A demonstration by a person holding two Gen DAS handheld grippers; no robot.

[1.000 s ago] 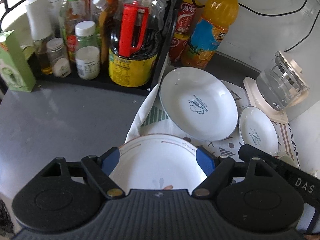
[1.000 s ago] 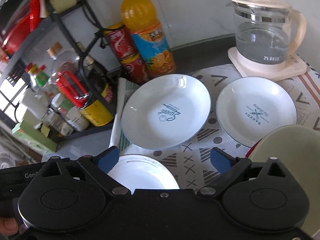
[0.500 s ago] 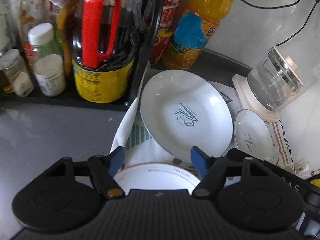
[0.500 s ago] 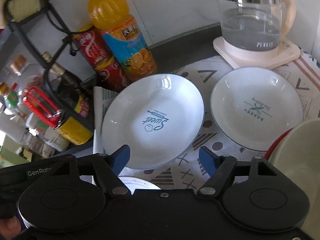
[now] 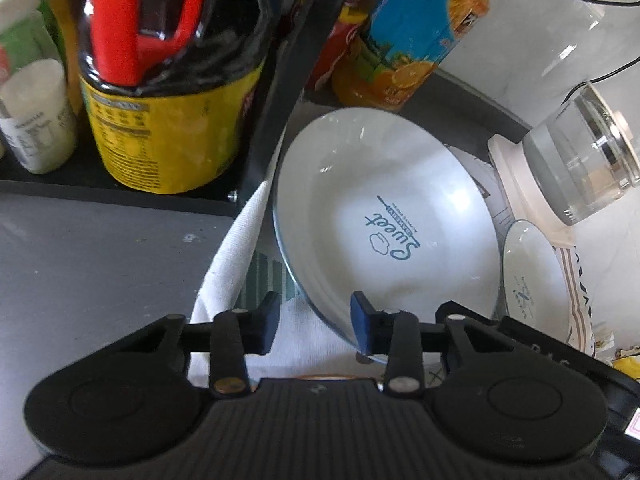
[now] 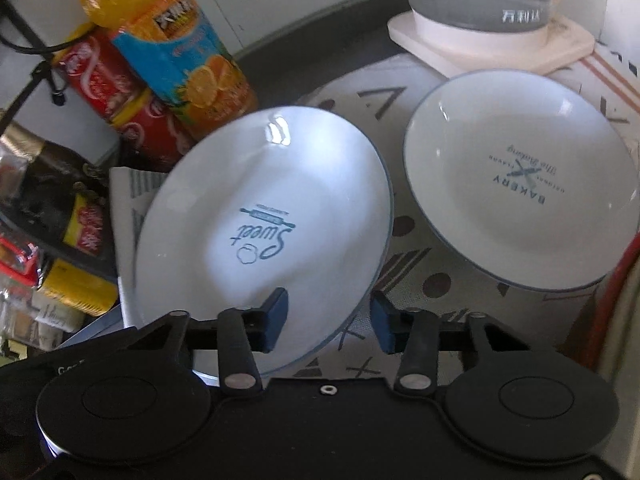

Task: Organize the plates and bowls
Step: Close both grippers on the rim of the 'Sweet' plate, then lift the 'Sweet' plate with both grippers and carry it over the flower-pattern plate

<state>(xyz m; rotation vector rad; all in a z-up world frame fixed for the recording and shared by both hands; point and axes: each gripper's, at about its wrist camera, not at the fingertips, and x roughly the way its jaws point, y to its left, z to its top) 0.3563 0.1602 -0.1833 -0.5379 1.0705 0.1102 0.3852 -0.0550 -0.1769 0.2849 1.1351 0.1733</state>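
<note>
A white plate printed "Sweet" [image 5: 384, 232] [image 6: 260, 216] lies on a patterned mat [image 6: 420, 280]. My left gripper [image 5: 314, 322] is low at its near left rim. One fingertip is over the plate's inside and the other over the white cloth [image 5: 232, 248], so the rim runs between the closing jaws without visible contact. My right gripper [image 6: 328, 322] straddles the near right rim the same way, also closing with a gap still showing. A smaller "Bakery" plate [image 6: 520, 184] [image 5: 532, 280] lies to the right.
A glass kettle [image 6: 480, 0] [image 5: 580, 160] stands on its base behind the plates. An orange juice bottle [image 6: 180, 52] and red cans [image 6: 108, 76] are at the back. A black rack with a yellow-labelled bottle [image 5: 160, 120] is on the left, and a red-rimmed bowl edge [image 6: 624, 280] on the right.
Both grippers came down and forward onto the "Sweet" plate, which now looms large. Both pairs of jaws narrowed from wide apart. The brown-rimmed plate under the left gripper slid almost out of view.
</note>
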